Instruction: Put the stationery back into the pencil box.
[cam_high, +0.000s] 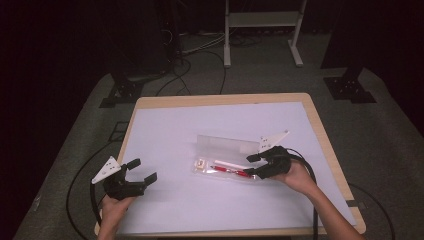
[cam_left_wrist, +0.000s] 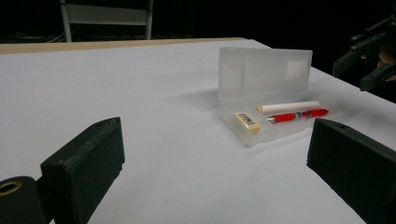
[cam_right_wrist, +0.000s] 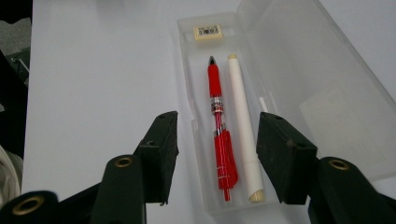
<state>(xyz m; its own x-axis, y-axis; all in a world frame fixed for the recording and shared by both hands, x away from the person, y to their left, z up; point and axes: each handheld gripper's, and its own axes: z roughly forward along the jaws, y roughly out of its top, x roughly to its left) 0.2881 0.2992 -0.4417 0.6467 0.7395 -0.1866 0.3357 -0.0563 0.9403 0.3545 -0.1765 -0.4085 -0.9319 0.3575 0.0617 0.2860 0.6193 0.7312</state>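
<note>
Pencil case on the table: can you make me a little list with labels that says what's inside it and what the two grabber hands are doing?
case: clear plastic pencil case, lid open and standing up
inside: red pen, white pen, small eraser
how they lie: the two pens side by side, eraser at one end
right gripper: fingers open, one on each side of the case's end, holding nothing
left gripper: open, off to the side, away from the case
table: white top with a wooden edge

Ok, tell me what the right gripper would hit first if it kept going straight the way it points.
Probably the red pen lying in the open clear plastic case: the right gripper has open jaws straddling it, with the white pen alongside. Depth is unclear.
</note>
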